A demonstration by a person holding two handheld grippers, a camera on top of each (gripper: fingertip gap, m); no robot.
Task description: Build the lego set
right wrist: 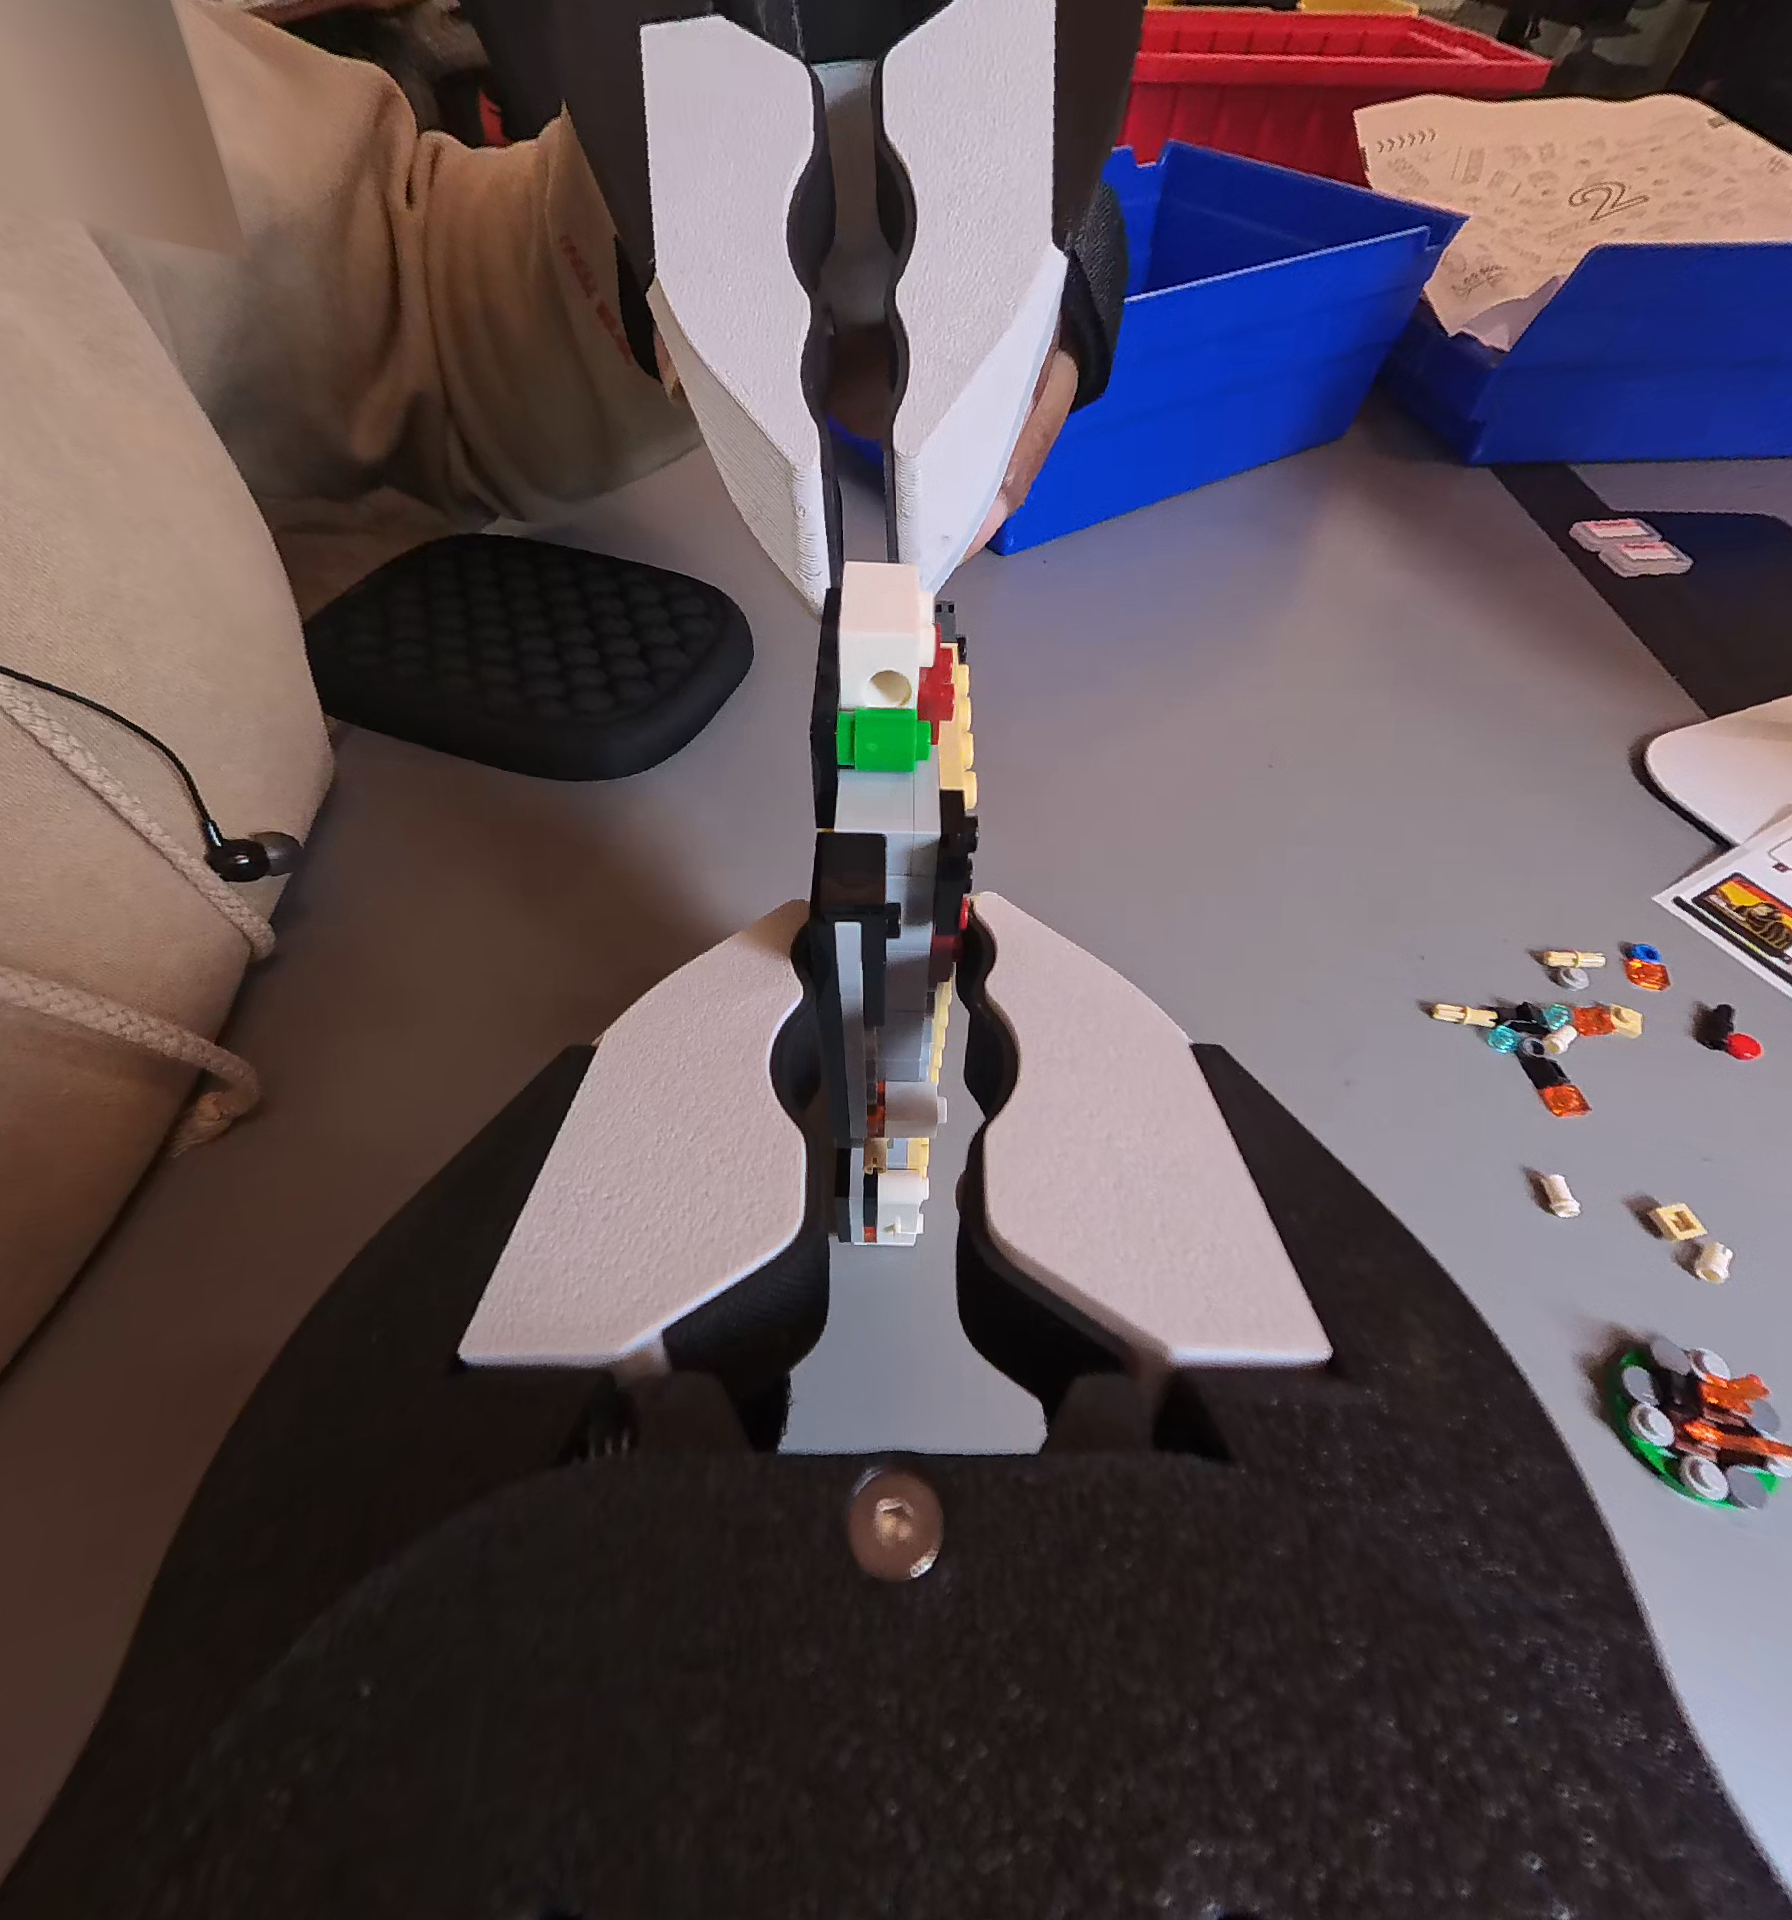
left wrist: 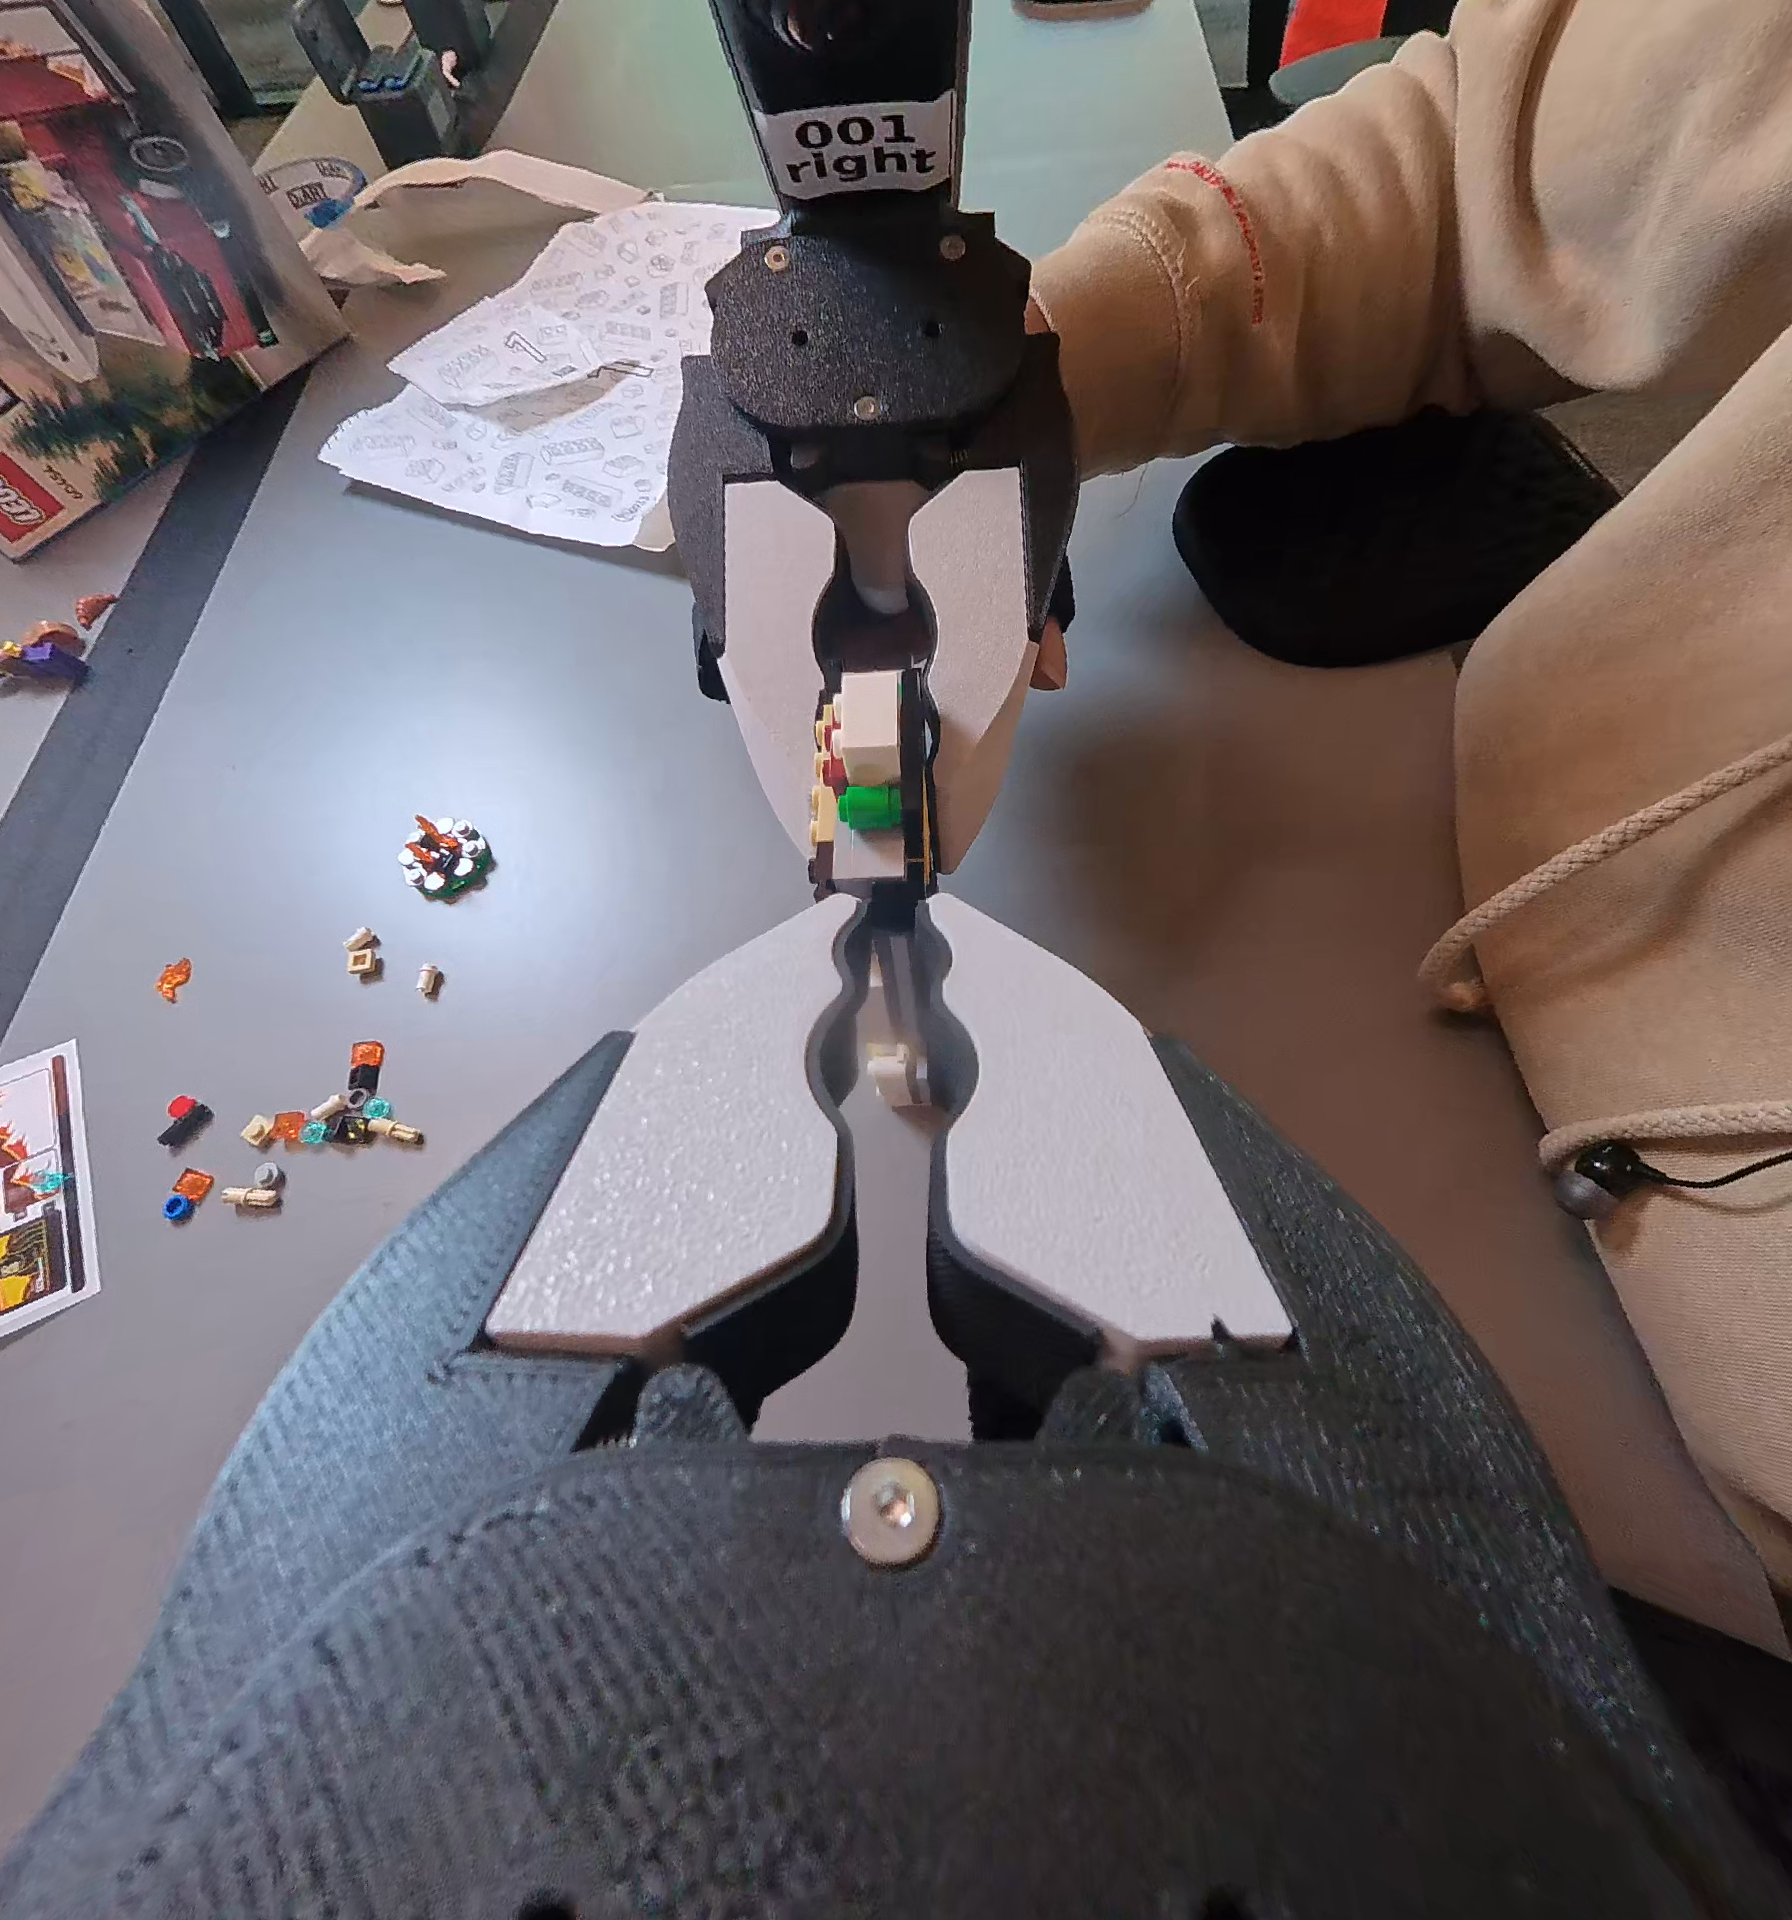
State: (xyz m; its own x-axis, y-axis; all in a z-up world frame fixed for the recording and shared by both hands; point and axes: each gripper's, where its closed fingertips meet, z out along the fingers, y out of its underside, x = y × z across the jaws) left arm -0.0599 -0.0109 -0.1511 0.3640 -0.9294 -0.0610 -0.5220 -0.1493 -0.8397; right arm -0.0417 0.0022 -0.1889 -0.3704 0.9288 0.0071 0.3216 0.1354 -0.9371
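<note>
My right gripper [right wrist: 887, 909] is shut on a narrow brick assembly [right wrist: 876, 790] of grey, black, tan and red bricks, with a white brick [right wrist: 876, 618] and a green stud [right wrist: 881, 740] on it, held above the grey table [right wrist: 1235, 727]. The assembly also shows in the left wrist view [left wrist: 866, 790], between the right gripper's fingers [left wrist: 887, 873]. My left gripper [left wrist: 887, 920] faces it tip to tip. It is shut on a thin black and grey piece [left wrist: 892, 987] with a small white part [left wrist: 897, 1081] at its near end. That piece's far end meets the assembly. The left gripper's tips [right wrist: 871, 561] sit against the white brick.
Loose small bricks [left wrist: 331, 1122] and a round green campfire build [left wrist: 445, 857] lie on the table, beside a sticker sheet [left wrist: 9, 1195]. A set box [left wrist: 92, 260] and printed paper bags [left wrist: 559, 384] lie behind. Blue bins [right wrist: 1266, 332] and a black mesh pad [right wrist: 528, 655] stand nearby. Some 5 cm of space lies between my two pairs of fingers.
</note>
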